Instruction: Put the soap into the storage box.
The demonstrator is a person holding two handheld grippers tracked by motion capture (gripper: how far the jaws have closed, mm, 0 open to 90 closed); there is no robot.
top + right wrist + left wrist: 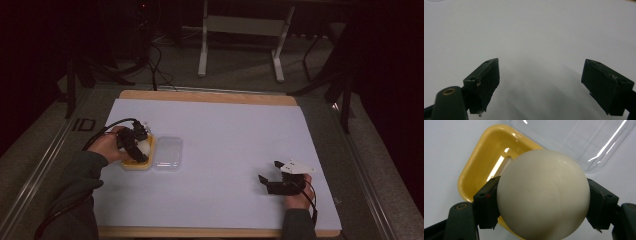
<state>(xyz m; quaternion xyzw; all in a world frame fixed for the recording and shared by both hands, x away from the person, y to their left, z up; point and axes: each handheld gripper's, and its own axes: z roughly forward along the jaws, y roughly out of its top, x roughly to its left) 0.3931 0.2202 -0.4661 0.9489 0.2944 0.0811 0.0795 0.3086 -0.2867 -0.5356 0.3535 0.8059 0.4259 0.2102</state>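
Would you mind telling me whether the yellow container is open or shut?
Open: the yellow container shows its bare inside, and the clear lid lies beside it on the table.

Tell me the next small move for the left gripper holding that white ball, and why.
Probably lower it slightly and open. The left gripper clamps the white ball directly over the yellow tray, with the clear lid lying off beside it.

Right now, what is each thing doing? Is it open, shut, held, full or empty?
Left gripper: shut on the white ball, a jaw on each side.
White ball: held over the yellow tray.
Yellow tray: lid off; the part in view is empty.
Clear lid: off, lying flat on the table beside the tray.
Right gripper: open, holding nothing, above bare table.
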